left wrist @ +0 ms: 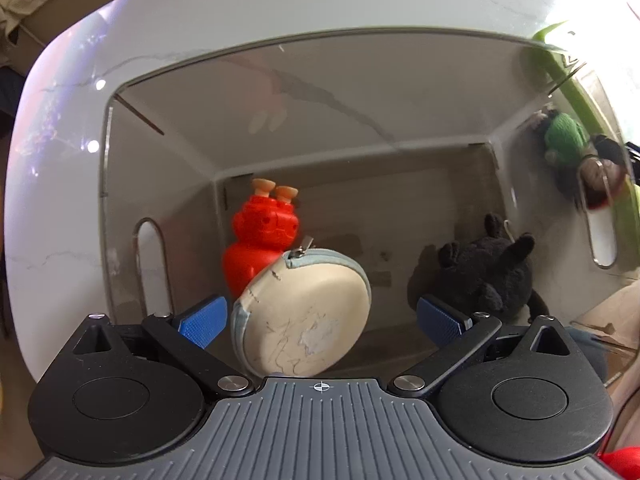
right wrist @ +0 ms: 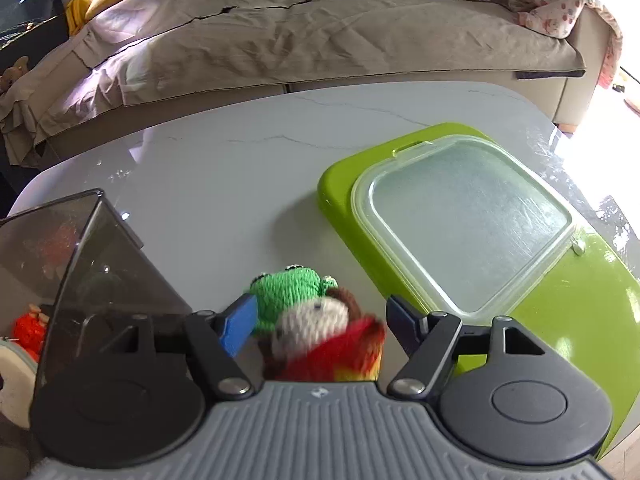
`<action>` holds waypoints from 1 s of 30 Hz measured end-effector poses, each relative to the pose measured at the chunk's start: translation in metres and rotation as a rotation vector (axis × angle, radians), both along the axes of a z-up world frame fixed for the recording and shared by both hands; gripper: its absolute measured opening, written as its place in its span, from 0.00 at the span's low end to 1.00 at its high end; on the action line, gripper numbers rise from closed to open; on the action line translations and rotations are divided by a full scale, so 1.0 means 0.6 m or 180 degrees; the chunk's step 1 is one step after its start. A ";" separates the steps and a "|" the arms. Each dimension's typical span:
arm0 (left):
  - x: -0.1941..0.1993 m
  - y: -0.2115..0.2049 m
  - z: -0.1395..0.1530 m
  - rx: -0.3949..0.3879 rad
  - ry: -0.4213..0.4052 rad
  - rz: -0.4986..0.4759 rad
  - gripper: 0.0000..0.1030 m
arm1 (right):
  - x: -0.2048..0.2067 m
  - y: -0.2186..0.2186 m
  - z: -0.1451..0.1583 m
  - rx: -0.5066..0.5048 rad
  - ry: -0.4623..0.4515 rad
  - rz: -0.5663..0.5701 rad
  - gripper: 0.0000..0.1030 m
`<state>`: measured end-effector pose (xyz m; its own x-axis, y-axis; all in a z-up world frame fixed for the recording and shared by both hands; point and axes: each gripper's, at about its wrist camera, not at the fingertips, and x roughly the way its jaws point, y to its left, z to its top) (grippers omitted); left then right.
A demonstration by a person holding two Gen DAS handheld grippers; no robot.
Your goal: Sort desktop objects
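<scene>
table (right wrist: 224,168): a pale marble-look top is carrying everything, with a sofa (right wrist: 320,32) under a wrinkled throw sitting behind it.
green tray (right wrist: 560,300): it is lying flat on the right, well apart from the box, with a clear lid (right wrist: 468,220) resting on top of it.
smoky box (left wrist: 168,200): this tinted clear bin is standing open at the left; a red toy robot (left wrist: 260,236) is lying upside down inside and a black plush (left wrist: 484,272) is sitting at the box's right side.
round pouch (left wrist: 304,316): the cream zip case is leaning on the red toy down in the box.
left gripper (left wrist: 320,316): it is pointing straight down into the box, jaws standing wide; the pouch is sitting between the blue pads, but whether either pad is touching it i cannot tell.
knitted dolls (right wrist: 316,320): a green frog, a brown-and-white face and a red body are bunching together on the table just outside the box's right wall.
right gripper (right wrist: 320,320): it is angling down with jaws spread wide and gripping nothing; its left pad is looking just beside the frog, the right pad apart from the red doll.
key relation: the dolls are lying straight ahead between the right gripper's pads, the bunch running away from it, so the right hand is the nearer one; it looks like closing would be taking them, then the box is lying to its left.
</scene>
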<state>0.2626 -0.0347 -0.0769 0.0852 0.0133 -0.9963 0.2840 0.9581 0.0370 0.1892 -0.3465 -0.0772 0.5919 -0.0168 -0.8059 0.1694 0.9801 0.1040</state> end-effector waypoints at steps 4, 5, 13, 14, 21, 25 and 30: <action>-0.006 -0.018 -0.013 0.0210 -0.0066 -0.0298 1.00 | -0.012 0.012 0.021 -0.0035 -0.0062 0.0174 0.82; -0.010 -0.021 -0.015 0.0260 -0.0097 -0.0383 1.00 | -0.016 0.014 0.027 -0.0043 -0.0082 0.0209 0.82; -0.045 -0.040 -0.009 0.0220 -0.0190 -0.0907 0.96 | -0.024 0.018 0.076 -0.0009 -0.0243 0.0347 0.86; -0.049 -0.043 -0.008 0.0211 -0.0183 -0.0931 0.94 | -0.024 0.018 0.081 0.0016 -0.0250 0.0354 0.87; -0.055 -0.054 0.000 0.0395 -0.0370 -0.1059 0.43 | -0.022 0.019 0.098 0.0144 -0.0278 0.0344 0.88; -0.037 -0.031 0.026 0.0024 -0.0380 -0.0851 0.17 | -0.025 0.026 0.105 0.0129 -0.0312 0.0353 0.88; -0.030 -0.010 0.053 -0.0224 -0.0483 -0.0699 0.02 | -0.030 0.039 0.134 0.0098 -0.0439 0.0415 0.88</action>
<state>0.2446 -0.0404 -0.0453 0.2268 -0.0907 -0.9697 0.4816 0.8759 0.0307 0.1712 -0.3233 0.0034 0.6922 0.0906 -0.7160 0.0233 0.9888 0.1477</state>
